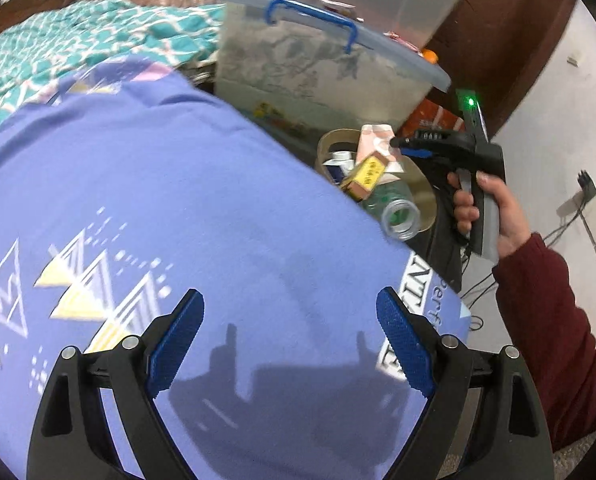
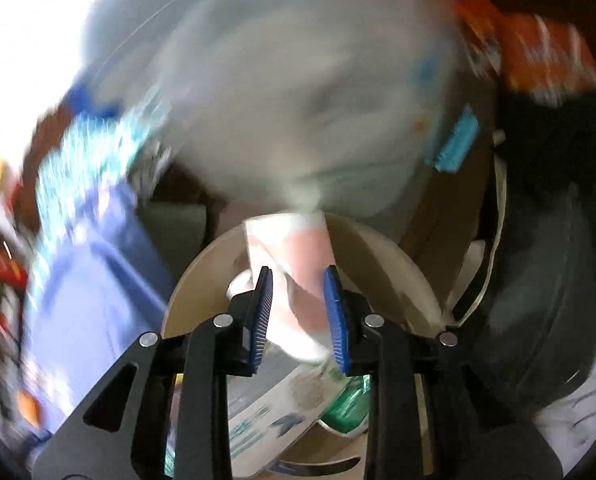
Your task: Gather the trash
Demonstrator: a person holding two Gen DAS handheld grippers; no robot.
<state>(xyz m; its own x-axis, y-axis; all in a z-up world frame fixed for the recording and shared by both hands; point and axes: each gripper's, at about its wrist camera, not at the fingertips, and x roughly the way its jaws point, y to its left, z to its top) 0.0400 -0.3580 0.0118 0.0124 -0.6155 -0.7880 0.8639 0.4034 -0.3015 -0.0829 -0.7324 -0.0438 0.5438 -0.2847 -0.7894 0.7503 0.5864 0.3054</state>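
My left gripper (image 1: 290,340) is open and empty above a purple patterned sheet (image 1: 158,208). My right gripper (image 2: 300,316) is shut on a pink and white carton (image 2: 298,264) and holds it over the round beige bin (image 2: 382,264). In the left wrist view the right gripper (image 1: 394,143) holds the carton (image 1: 372,142) at the bin (image 1: 422,196), which holds a yellow box (image 1: 364,176), a clear plastic bottle (image 1: 398,216) and other trash. The right wrist view is blurred.
A translucent storage box (image 1: 318,68) with a blue handle stands behind the bin. A teal patterned blanket (image 1: 58,52) lies at the left. An orange packet (image 1: 434,118) sits by the bin. Cables and a wall socket (image 1: 586,196) are at the right.
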